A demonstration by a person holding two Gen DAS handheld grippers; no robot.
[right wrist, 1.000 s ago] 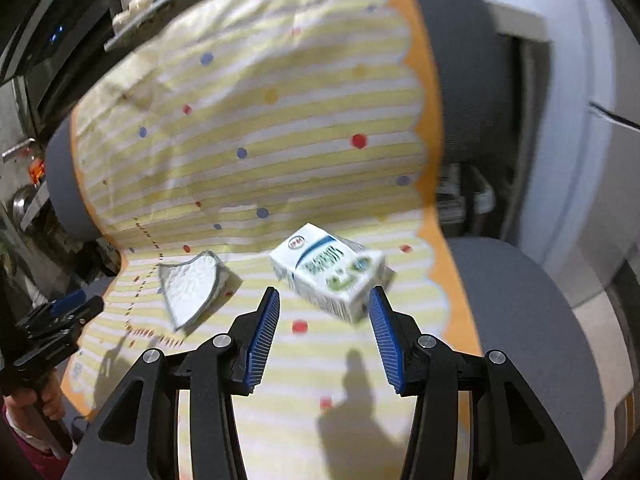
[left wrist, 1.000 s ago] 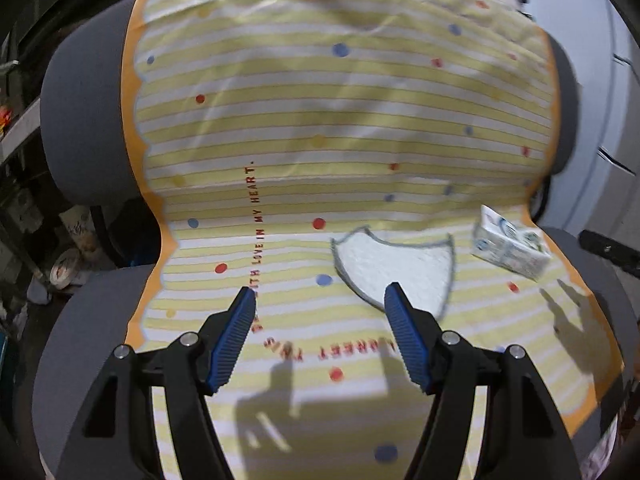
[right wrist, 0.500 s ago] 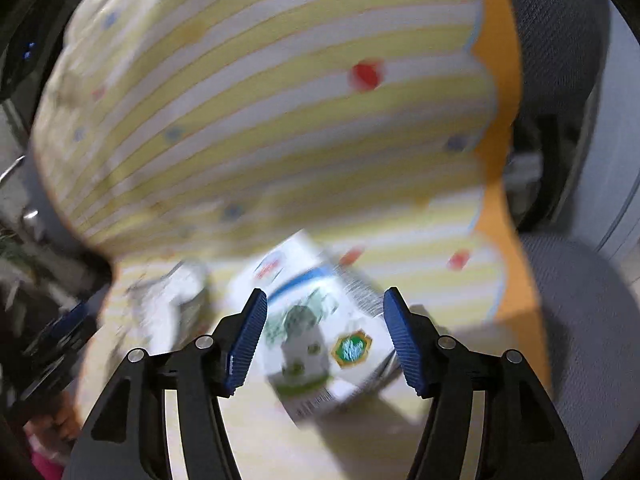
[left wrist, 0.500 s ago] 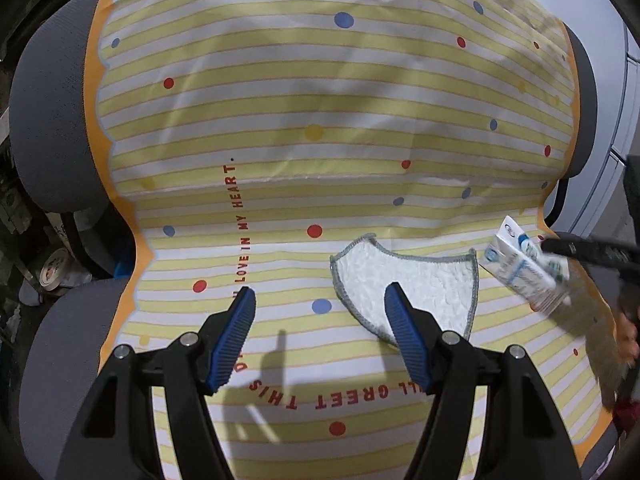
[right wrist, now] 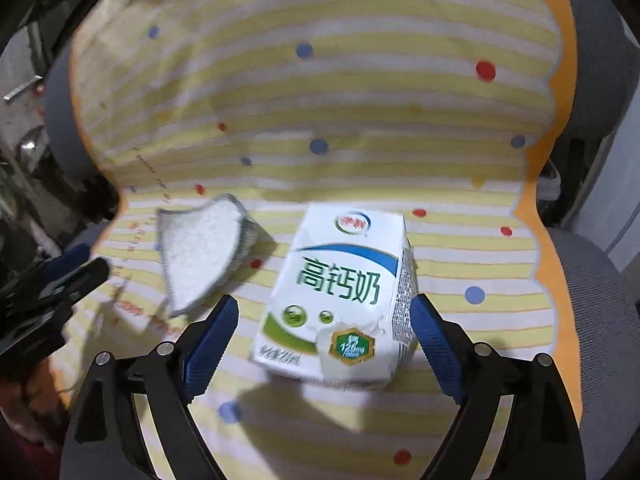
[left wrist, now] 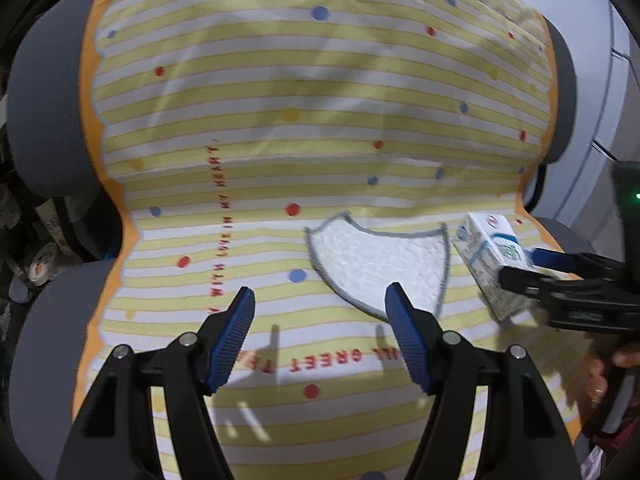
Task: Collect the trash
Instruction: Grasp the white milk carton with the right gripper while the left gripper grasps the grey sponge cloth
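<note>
A: Largest first. Grey chair (left wrist: pixel 44 120) fills both views, seat and back draped with a yellow-and-white striped cloth (left wrist: pixel 320 92), dotted red and blue, orange scalloped border, red lettering running down its left half in the left wrist view.

B: Next down?

A: Milk carton (right wrist: pixel 340 292), white with green characters and a blue arc, lying on the cloth at lower centre of the right wrist view. In the left wrist view it sits at the right edge, mid-height.

B: Right gripper (right wrist: pixel 324 336)?

A: Jaws opening, spread wide, one blue pad either side of the carton. Left pad clearly apart from it; right pad just beside the carton's side, contact uncertain.

B: And the cloth scrap?

A: White quilted pad (left wrist: pixel 380 264), grey-edged, flat on the striped cloth just left of the carton, centre-right in the left wrist view.

B: Left gripper (left wrist: pixel 320 328)?

A: Jaws fairly wide, nothing between them, low in frame; its right fingertip overlaps the quilted pad's lower edge in the picture.
</note>
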